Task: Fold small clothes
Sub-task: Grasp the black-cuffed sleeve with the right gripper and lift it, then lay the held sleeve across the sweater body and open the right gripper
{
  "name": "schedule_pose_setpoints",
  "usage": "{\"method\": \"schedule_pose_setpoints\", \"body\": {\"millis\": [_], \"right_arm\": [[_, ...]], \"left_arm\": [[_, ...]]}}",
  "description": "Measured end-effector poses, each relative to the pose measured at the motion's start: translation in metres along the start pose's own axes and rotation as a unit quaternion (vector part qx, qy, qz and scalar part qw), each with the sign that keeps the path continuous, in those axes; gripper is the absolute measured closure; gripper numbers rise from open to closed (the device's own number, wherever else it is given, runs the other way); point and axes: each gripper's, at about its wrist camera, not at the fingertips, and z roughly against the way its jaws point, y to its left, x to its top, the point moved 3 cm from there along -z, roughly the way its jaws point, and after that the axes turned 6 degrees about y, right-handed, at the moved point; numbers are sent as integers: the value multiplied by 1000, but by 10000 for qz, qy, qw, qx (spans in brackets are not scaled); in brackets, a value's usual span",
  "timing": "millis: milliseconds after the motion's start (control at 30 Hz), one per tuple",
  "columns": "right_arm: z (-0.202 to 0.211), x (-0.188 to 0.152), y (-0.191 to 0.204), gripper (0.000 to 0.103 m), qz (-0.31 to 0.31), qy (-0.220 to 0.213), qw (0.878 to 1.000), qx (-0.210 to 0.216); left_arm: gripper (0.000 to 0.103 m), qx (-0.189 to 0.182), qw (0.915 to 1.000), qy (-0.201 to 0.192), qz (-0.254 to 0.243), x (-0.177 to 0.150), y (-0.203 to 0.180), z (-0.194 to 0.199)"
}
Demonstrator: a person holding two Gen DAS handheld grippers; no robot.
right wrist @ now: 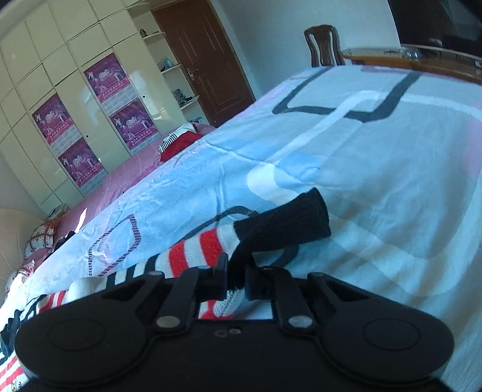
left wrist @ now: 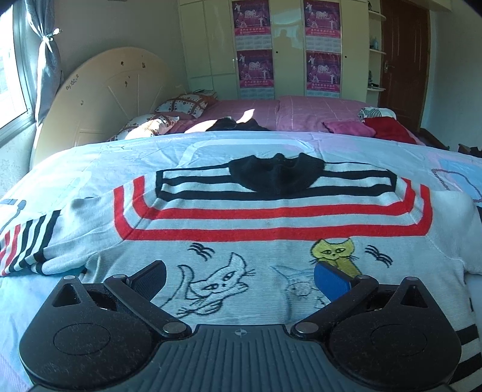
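Bedroom surroundings behind the work surface

A light blue patterned bedsheet [left wrist: 301,144] covers the near bed; beyond it lie a pink bedspread [left wrist: 316,111], patterned pillows [left wrist: 183,104], and a red cloth [left wrist: 388,128]. A cream wardrobe [left wrist: 211,45] bearing purple posters [left wrist: 251,18] stands beside a brown door [left wrist: 403,60]; a wooden chair [right wrist: 322,45] stands farther off.

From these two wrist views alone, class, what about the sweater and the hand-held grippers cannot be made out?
- Sweater hem: left wrist view, hidden behind the left hand-held gripper body.
- Its right sleeve: cut off by the left wrist view's right edge; in the right wrist view, the pinched spot is covered by the right hand-held gripper.
- Wardrobe posters: print too small.
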Motion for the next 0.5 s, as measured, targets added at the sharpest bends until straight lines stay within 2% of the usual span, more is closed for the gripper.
{"method": "schedule_pose_setpoints", "body": {"millis": [133,233,367,500], "right_arm": [[20,-2,55,93,477,-226,9985,126],[36,-14,116,93,937,-358,9945,316],[48,-49,208,93,1600,-315,9840,723],[41,-100,290,93,2142,33,9700,1148]], "left_arm": [[0,-54,9999,-24,135,1,41,-7],[0,-172,9997,-56,175,1,75,-14],[0,-156,9997,-85,158,3,120,-23],[0,-203,9989,-25,431,2,166,-33]]}}
